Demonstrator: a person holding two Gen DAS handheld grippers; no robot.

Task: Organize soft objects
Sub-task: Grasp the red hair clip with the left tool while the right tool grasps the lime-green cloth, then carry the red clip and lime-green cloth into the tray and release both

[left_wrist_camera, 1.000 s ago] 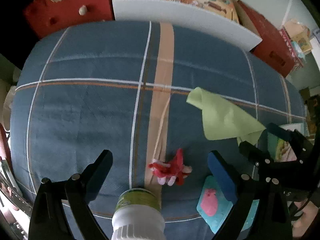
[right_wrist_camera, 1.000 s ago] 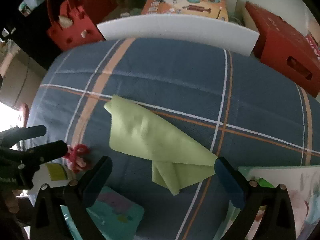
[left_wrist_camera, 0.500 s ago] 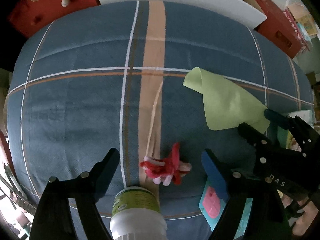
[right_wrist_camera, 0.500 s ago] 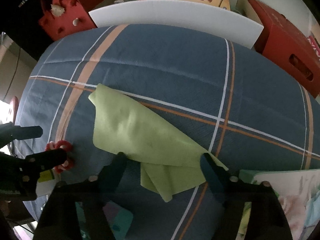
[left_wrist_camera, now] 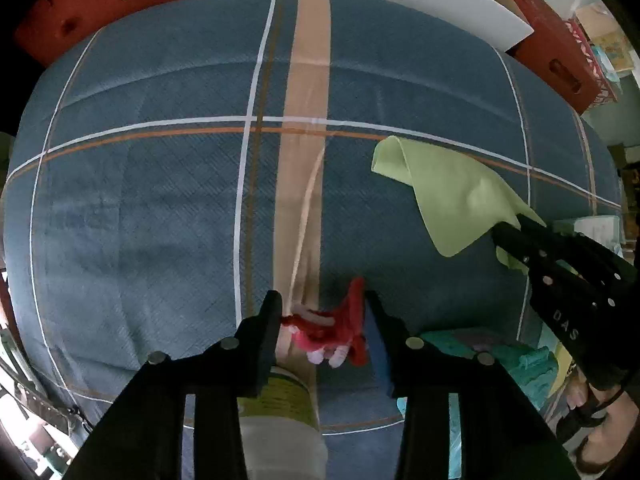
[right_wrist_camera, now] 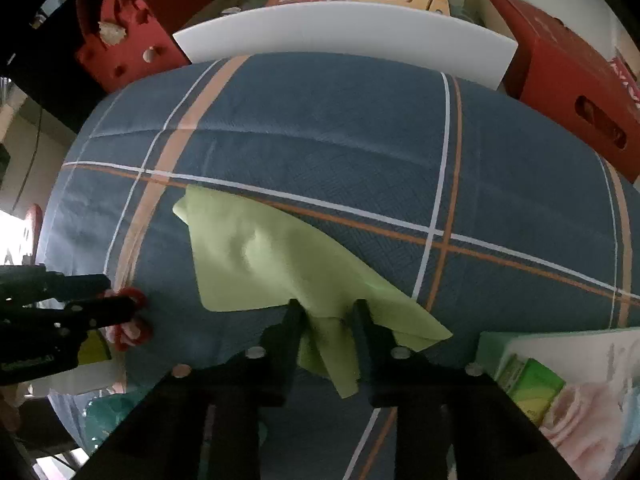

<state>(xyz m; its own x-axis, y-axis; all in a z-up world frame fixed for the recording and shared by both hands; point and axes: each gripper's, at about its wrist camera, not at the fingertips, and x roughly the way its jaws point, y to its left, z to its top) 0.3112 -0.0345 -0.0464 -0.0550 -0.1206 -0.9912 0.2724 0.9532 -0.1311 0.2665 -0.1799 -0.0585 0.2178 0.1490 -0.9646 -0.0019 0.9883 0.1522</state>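
A small red and pink fuzzy toy (left_wrist_camera: 332, 328) lies on the blue plaid bedding (left_wrist_camera: 160, 200). My left gripper (left_wrist_camera: 322, 312) points straight down over the toy. Its jaws are closing, and both pads touch the toy's sides. A light green cloth (right_wrist_camera: 272, 256) is spread to the right of it, with one corner curled up. My right gripper (right_wrist_camera: 328, 314) is closing on the cloth's near edge, which is bunched between its pads. The left wrist view shows the green cloth (left_wrist_camera: 460, 200) and the right gripper (left_wrist_camera: 504, 228). The right wrist view shows the left gripper (right_wrist_camera: 120, 292) and the toy (right_wrist_camera: 132, 334).
A white bottle with a green label (left_wrist_camera: 280, 400) stands just below the left gripper. A teal card (left_wrist_camera: 480, 344) and a picture book (right_wrist_camera: 560, 380) lie at the near edge. A white board (right_wrist_camera: 344, 36), red boxes (right_wrist_camera: 572, 92) and a red bag (right_wrist_camera: 120, 40) line the far side.
Both pairs of jaws went from wide apart to nearly together. The left gripper sank onto the red toy. The right one pinched the green cloth's edge into a fold.
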